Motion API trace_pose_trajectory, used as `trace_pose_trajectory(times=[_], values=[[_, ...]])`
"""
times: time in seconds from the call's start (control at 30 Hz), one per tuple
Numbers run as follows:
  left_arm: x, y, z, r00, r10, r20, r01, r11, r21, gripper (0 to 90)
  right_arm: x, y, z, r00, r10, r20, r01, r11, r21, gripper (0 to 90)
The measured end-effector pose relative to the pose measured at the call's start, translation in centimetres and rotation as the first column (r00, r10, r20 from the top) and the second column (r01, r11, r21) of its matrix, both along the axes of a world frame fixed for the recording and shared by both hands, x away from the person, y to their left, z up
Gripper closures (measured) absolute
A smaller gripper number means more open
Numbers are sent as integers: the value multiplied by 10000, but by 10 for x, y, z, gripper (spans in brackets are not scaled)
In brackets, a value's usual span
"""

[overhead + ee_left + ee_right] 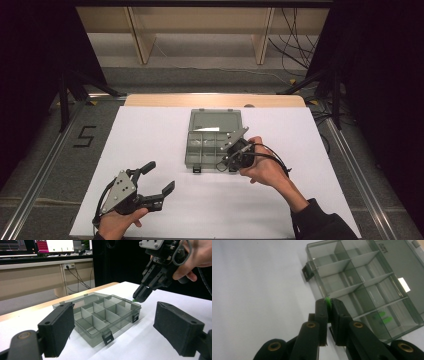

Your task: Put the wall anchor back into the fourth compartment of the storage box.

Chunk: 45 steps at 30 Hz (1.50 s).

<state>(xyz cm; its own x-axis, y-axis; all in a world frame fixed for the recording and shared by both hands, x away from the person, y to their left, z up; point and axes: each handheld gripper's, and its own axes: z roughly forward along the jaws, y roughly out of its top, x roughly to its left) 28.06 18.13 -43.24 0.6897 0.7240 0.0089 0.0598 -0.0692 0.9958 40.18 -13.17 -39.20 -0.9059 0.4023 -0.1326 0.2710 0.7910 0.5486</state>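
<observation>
Green piece (327,300) pinched between the clenched right gripper (327,305) at frame centre, poised over the open organizer box (372,282) for sorting; left gripper (157,177), released, waits lower left.

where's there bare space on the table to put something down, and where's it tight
Bare sheet lies left of the open box, between it and the left gripper. More lies along the near edge, between the two forearms, and right of the right hand. It is tight at the box's right front corner, where the right gripper pinches a green piece.
</observation>
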Motion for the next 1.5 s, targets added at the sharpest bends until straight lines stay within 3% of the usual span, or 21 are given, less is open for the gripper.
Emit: trace_pose_trajectory(times=[0.6, 1.5], values=[[0, 0, 0, 10000, 8, -40, -8, 10000, 2, 162, 20, -24, 0, 9954, -939, 172, 936, 9955, 157, 840], [1, -1, -1, 10000, -7, -35, 7, 10000, 16, 162, 52, -33, -14, 9882, -1527, 101, 1525, 9882, 153, 840]])
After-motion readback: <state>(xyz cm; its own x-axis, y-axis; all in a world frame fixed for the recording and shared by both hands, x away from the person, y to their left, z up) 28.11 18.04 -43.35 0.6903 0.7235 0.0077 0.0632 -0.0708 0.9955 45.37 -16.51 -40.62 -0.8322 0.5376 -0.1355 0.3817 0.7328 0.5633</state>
